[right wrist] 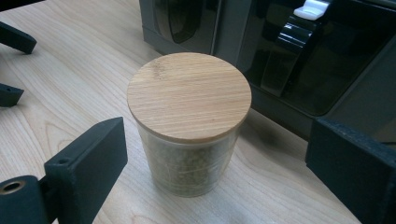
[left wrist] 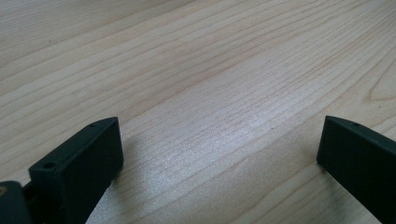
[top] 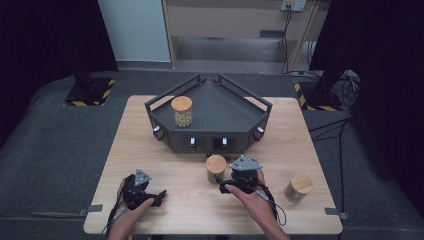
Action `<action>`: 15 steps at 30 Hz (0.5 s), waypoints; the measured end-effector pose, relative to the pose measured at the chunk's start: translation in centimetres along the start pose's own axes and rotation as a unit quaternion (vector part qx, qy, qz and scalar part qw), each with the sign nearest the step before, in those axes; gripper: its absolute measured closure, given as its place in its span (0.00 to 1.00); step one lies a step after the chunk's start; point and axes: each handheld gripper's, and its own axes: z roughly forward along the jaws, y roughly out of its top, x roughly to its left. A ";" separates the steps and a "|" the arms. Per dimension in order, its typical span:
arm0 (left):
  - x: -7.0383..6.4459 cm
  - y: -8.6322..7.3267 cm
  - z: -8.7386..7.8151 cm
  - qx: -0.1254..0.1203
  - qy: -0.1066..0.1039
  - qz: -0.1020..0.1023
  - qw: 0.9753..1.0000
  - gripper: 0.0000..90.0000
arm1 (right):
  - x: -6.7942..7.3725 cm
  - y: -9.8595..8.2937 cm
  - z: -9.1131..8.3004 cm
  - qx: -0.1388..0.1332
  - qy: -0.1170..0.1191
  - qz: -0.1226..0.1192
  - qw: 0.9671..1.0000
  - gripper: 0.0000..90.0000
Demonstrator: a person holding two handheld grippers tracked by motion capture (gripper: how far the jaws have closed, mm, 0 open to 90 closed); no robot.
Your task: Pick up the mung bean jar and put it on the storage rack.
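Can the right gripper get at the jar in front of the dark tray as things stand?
Probably yes. The right gripper is open, with the jar standing upright between its spread jaws and nothing between them. The tray stands close behind the jar, so there is little room beyond it.

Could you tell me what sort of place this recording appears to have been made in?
Probably a lab or studio set up for recording manipulation demos: a wooden table between black curtains, striped weighted stand bases on grey carpet, loose cables, and a person holding the left tool and the right tool.
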 end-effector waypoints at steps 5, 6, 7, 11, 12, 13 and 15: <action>0.0 0.0 0.0 0.000 0.000 0.000 1.000 0.00 | 0.0 -0.1 0.4 -0.005 0.003 -0.002 1.000 0.06; 0.0 0.0 0.0 0.000 0.000 0.000 1.000 0.00 | 0.0 -0.2 0.4 -0.006 0.004 0.000 1.000 0.06; 0.0 0.0 0.0 0.000 0.000 0.000 1.000 0.00 | 0.0 -0.2 0.5 -0.007 0.005 0.001 1.000 0.06; 0.0 0.0 0.0 0.000 0.000 0.000 1.000 0.00 | 0.0 -0.3 1.0 -0.008 0.010 0.004 1.000 0.07; 0.0 0.0 0.0 0.000 0.000 0.000 1.000 0.00 | 0.0 -0.3 1.1 -0.007 0.010 0.006 1.000 0.07; 0.0 0.0 0.0 0.000 0.000 0.000 1.000 0.00 | 0.0 -0.4 1.3 -0.007 0.011 0.007 1.000 0.07; 0.0 0.0 0.0 0.000 0.000 0.000 1.000 0.00 | 0.0 -0.5 1.5 -0.006 0.013 0.011 1.000 0.07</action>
